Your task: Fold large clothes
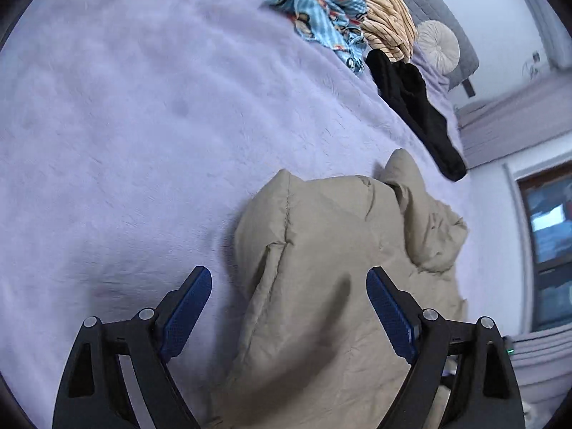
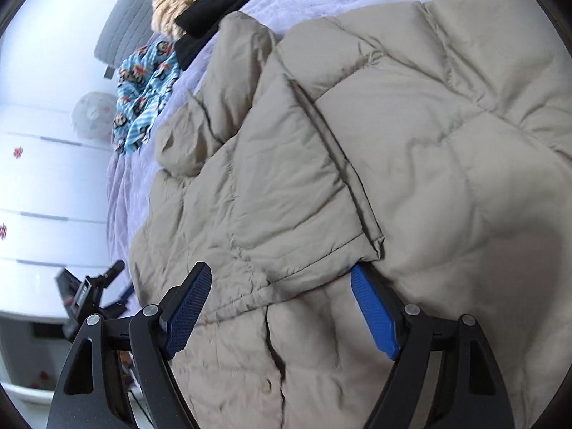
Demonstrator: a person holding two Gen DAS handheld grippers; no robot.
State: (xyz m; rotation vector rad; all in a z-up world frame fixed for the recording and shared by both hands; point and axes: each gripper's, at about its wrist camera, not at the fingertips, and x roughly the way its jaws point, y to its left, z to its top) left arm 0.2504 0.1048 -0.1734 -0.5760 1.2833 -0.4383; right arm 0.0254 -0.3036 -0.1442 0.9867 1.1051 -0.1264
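A beige puffer jacket point(image 1: 321, 236) lies on a lilac fuzzy bedspread point(image 1: 125, 125). In the left wrist view my left gripper point(image 1: 289, 275) stands open over one rounded end of the jacket, its blue pads wide apart and clear of the fabric. In the right wrist view the jacket point(image 2: 393, 125) fills most of the frame, quilted, with a front flap and snap buttons. My right gripper point(image 2: 280, 270) is open over the flap's lower corner. Its right pad sits just beside the flap's edge, and the fabric lies loose between the pads.
Other clothes lie toward the head of the bed: a blue patterned garment point(image 1: 314, 3), a tan striped one point(image 1: 386, 25) and a black one point(image 1: 411, 96). A round cushion point(image 1: 438, 44) leans on the grey headboard point(image 2: 132, 10). White drawers point(image 2: 46, 178) and a black device point(image 2: 89, 293) stand beside the bed.
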